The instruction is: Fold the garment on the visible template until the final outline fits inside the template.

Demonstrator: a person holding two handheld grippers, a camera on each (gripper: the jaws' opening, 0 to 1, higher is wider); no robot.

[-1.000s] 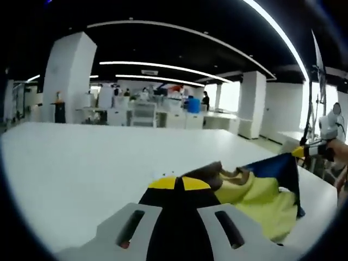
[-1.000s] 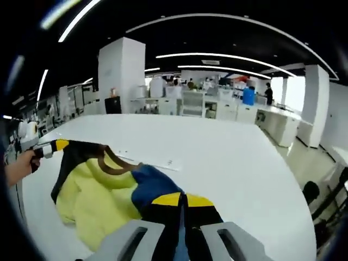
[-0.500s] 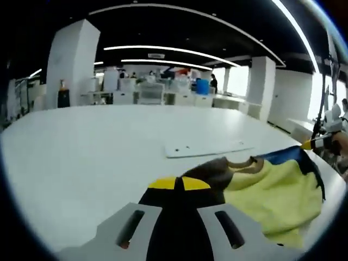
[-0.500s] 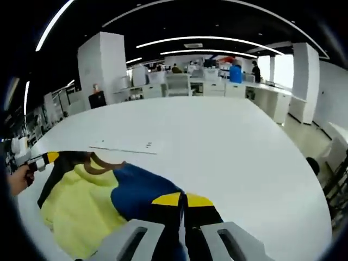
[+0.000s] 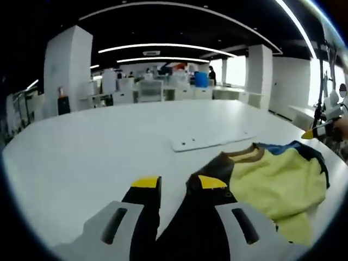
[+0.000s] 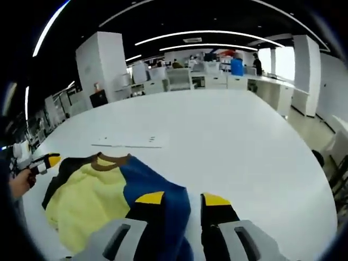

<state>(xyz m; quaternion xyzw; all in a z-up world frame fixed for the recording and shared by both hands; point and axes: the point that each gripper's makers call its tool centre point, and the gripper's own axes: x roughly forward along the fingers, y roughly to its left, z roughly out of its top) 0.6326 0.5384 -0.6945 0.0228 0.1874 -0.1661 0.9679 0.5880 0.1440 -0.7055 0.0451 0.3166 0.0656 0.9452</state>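
The garment lies crumpled on the white table [image 5: 81,157]: yellow body [image 5: 272,185], brown collar [image 5: 246,155], black sleeve and blue sleeve [image 6: 155,182]. My left gripper [image 5: 179,182] is open, and the black sleeve lies against its right jaw. My right gripper [image 6: 183,199] is open too, with blue cloth lying loose between its jaws. The template [image 5: 212,141], a flat white sheet, rests just beyond the collar and appears as the template [image 6: 128,144] in the right gripper view. The yellow body [image 6: 87,201] spreads left of the blue sleeve.
The right gripper [image 5: 318,132] shows at the table's right edge in the left gripper view. A hand [image 6: 19,182] holds the left gripper [image 6: 46,161] at the left edge. Beyond the table [image 6: 244,141] stand a white pillar [image 5: 65,70] and office desks.
Both grippers have gone from shut on the garment to open, letting the sleeves go. The garment has dropped and lies flatter on the table, near the template.
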